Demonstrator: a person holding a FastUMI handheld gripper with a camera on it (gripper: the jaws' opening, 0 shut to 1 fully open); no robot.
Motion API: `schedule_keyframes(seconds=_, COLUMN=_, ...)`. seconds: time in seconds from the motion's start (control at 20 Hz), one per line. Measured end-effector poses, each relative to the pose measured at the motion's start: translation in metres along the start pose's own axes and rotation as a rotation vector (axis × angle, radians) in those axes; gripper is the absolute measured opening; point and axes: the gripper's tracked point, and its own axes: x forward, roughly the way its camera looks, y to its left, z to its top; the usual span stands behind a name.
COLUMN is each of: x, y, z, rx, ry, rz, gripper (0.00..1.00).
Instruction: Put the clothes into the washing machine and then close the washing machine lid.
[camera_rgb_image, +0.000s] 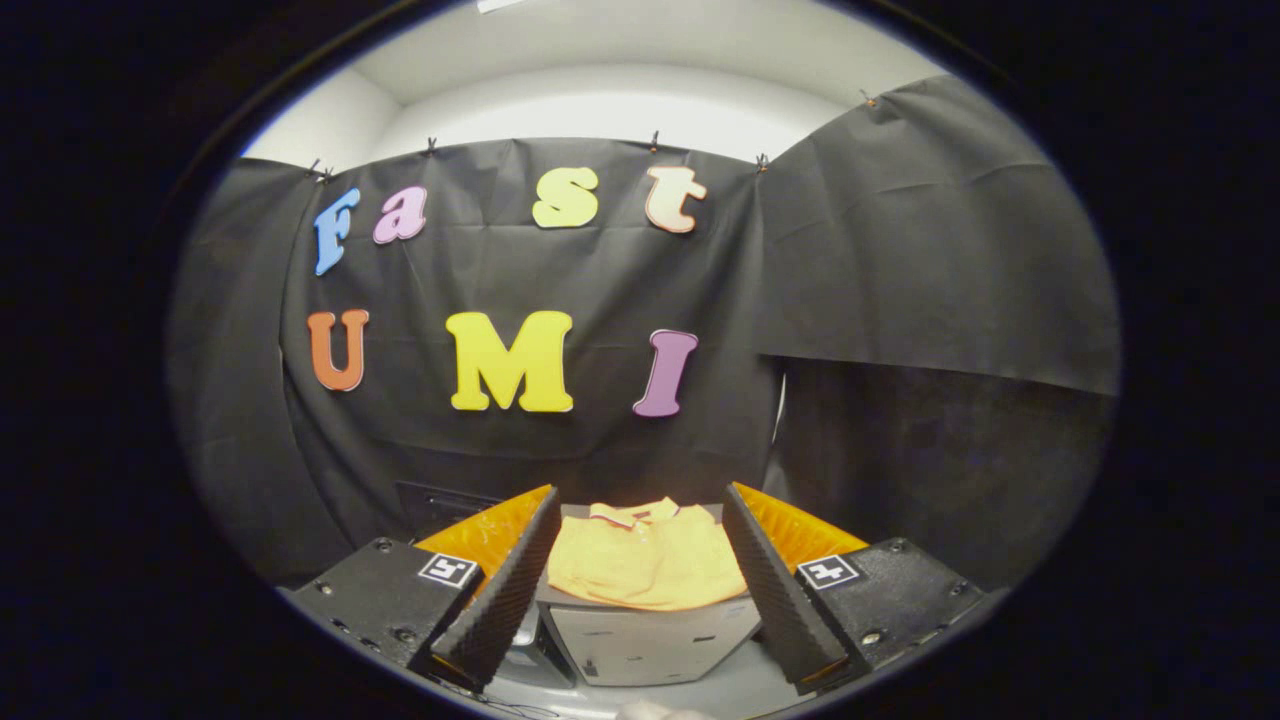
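Observation:
A yellow garment (645, 565) with a red-trimmed collar lies folded on top of a white box-like unit (650, 640), just ahead of my fingers and framed between them. My gripper (640, 570) is open, its two black ribbed fingers (510, 585) spread wide with orange backs, touching nothing. The garment hangs slightly over the unit's front edge. I cannot make out a washing machine lid from here.
Black cloth walls close in behind and to the right of the white unit. A dark object (440, 500) sits low against the back wall to the left. A pale floor strip (720, 690) lies below the unit.

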Motion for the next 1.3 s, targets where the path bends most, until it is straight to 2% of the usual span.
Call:
schedule_keyframes(seconds=0.45, x=0.111, y=-0.011, z=-0.023, rx=0.022, ry=0.076, rz=0.019, gripper=1.00)
schedule_keyframes(seconds=0.95, x=0.219, y=-0.023, z=-0.082, rx=0.016, ry=0.217, rz=0.019, gripper=1.00)
schedule_keyframes(seconds=1.3, x=0.271, y=-0.023, z=-0.135, rx=-0.021, ry=0.336, rz=0.042, gripper=1.00)
